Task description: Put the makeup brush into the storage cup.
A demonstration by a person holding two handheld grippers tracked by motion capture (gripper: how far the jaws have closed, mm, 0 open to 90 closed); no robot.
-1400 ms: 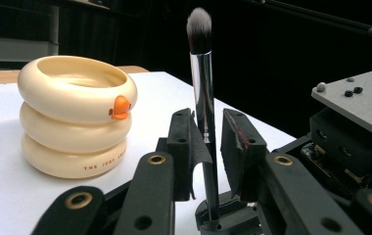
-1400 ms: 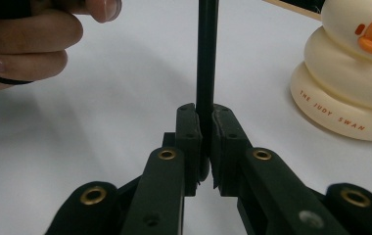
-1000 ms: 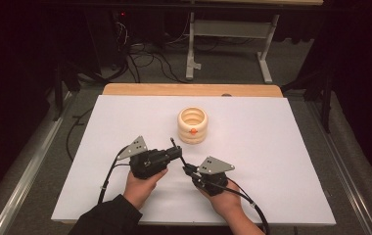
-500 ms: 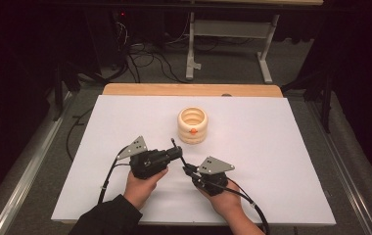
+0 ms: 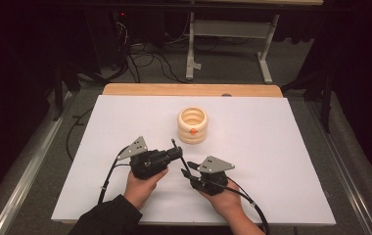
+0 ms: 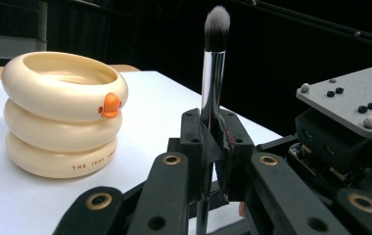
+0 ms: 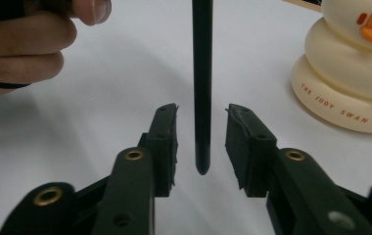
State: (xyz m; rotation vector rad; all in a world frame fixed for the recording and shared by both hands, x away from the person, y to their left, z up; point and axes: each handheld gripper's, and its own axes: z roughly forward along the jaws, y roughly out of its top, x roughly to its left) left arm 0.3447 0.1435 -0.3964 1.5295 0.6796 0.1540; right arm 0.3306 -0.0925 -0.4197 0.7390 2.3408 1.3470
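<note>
A white sheet [image 5: 282, 161] covers the bench, with a strip of bare wood [image 5: 189, 89] showing along its far edge. Beyond the bench the room is dark: grey floor, a tangle of cables [image 5: 140, 58] and the pale legs of a stand [image 5: 228, 39]. A metal rail [image 5: 27, 171] runs along the left side of the bench.

Near the front middle of the sheet a person's two hands hold the tools close together. The left gripper [image 6: 212, 147] is clamped on a makeup brush [image 6: 212, 83] around its shiny metal collar; in the left gripper view the brush stands upright between the jaws, its grey bristle tip [image 6: 217, 22] well above them and its dark handle running down below them. In the high view the left gripper [image 5: 175, 152] points toward the right one, and the brush [image 5: 180, 159] shows as a thin dark stick bridging the two.

The right gripper [image 7: 201, 147] has its jaws apart, one on each side of the lower end of the brush handle [image 7: 202, 88]; there is a gap between the handle and each jaw, so neither touches it. The handle's rounded end sits just between the jaw tips. The fingers [image 7: 22, 44] of the left hand show at the upper left of that view. In the high view the right gripper [image 5: 188, 172] lies just in front of the left one.

A cream holder [image 5: 192, 125] shaped like three stacked rings, with a small orange beak [image 5: 192, 131] on its front, stands on the sheet just beyond the grippers, apart from both. What shows of its hollow top holds nothing; I cannot tell how far down it goes.
</note>
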